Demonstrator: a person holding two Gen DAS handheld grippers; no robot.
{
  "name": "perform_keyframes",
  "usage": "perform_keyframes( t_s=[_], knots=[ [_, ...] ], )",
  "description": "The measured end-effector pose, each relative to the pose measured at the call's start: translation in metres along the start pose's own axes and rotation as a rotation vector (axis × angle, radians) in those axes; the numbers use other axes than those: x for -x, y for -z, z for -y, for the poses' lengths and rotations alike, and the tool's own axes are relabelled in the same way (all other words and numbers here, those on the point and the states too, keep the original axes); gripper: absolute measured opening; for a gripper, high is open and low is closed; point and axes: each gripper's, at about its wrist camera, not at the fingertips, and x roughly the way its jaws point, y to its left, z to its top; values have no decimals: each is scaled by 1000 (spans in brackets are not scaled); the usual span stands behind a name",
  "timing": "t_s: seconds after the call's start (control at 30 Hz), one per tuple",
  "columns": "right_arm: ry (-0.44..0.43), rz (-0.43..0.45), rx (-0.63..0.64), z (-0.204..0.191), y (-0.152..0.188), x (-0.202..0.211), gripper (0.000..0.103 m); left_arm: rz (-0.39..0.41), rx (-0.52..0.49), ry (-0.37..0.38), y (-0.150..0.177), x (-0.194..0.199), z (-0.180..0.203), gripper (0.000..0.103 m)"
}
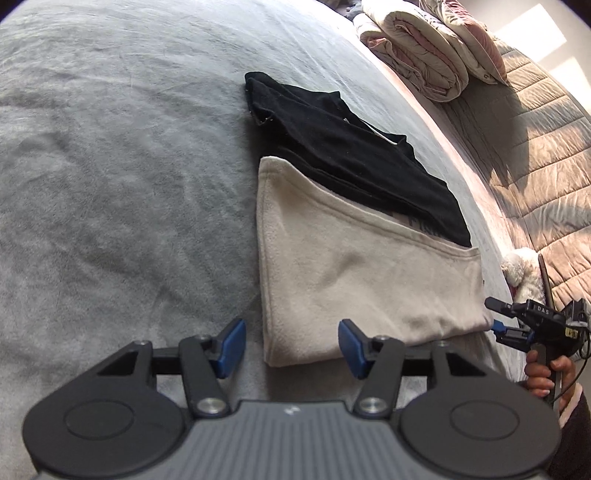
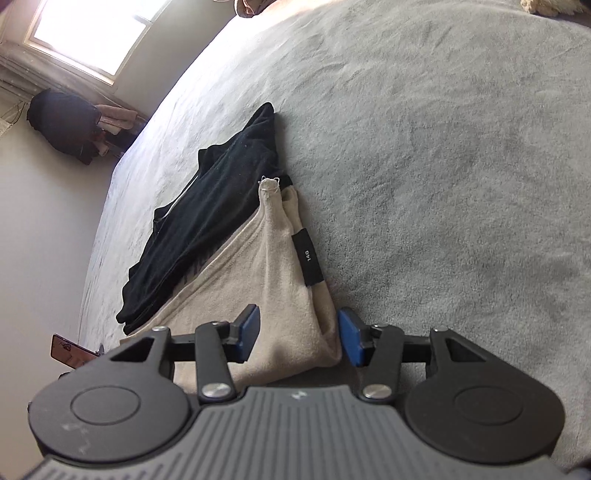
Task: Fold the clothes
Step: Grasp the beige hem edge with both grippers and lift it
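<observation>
While both claws gape empty, folded clothes [image 1: 354,236] rest on the grey bedspread [image 1: 129,166] near a window [image 2: 92,33].

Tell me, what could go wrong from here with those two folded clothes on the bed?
Three risks, as I judge them. The right gripper is open around a corner of the beige garment; closing might catch only the top layer and undo the fold. The black garment overlaps the beige one's far edge, so lifting could drag it along. The left gripper is open at the near corner; uneven pulls might skew the stack on the grey blanket.
</observation>
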Motion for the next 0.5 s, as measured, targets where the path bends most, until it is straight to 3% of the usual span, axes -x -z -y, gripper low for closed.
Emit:
perform_keyframes(
  t_s=[0.13, 0.3, 0.4, 0.5],
  knots=[
    [-19, -19, -2, 2, -4, -5, 46, -10, 10, 16, -4, -6, 1, 54],
    [-70, -76, -38, 10, -8, -8, 34, -45, -10, 27, -6, -10, 5, 43],
    [-97, -96, -72, 16, -10, -9, 32, -71, 4, 46, -8, -11, 1, 37],
    [-120, -119, -80, 17, -11, -12, 28, -113, 48, 98, -8, -16, -4, 25]
  ],
)
